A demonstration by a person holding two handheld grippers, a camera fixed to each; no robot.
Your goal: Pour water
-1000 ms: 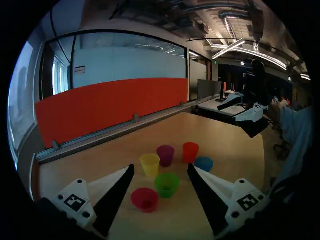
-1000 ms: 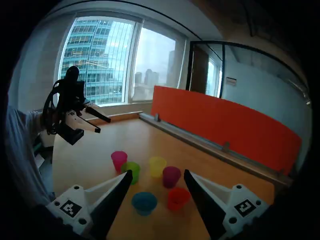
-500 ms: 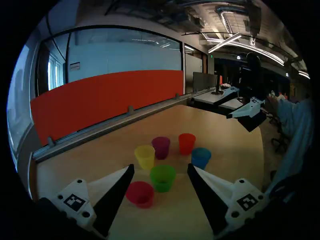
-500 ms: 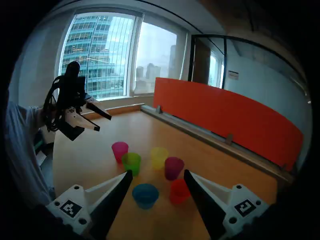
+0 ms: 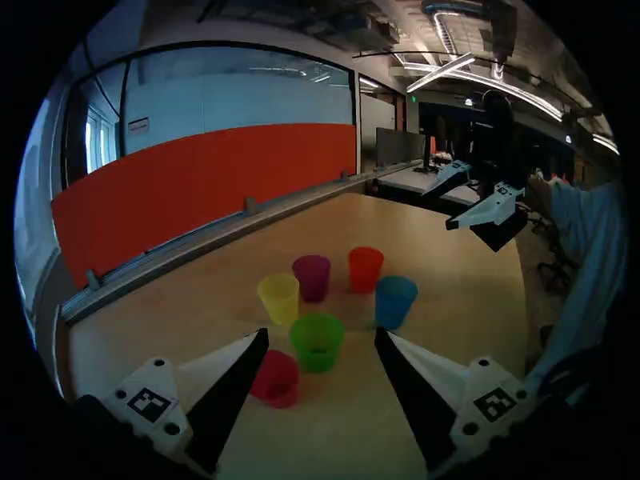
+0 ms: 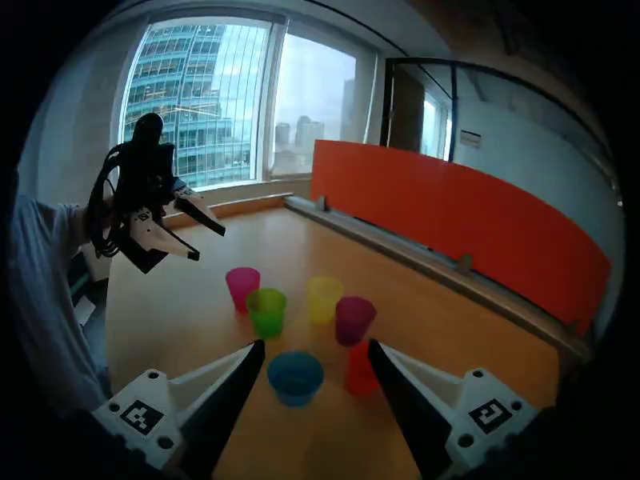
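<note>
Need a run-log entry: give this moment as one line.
left hand-held gripper: open, empty; right hand-held gripper: open, empty; six coloured plastic cups: upright on wooden table

Wooden table (image 5: 468, 296) with six coloured cups (image 5: 317, 342) clustered upright.

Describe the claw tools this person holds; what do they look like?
The left claw and right claw each have two tapering white fingers with black inner faces, each bearing a square black-and-white marker. Farther back sits a black body with looped black cables. The person wears pale sleeves.
</note>
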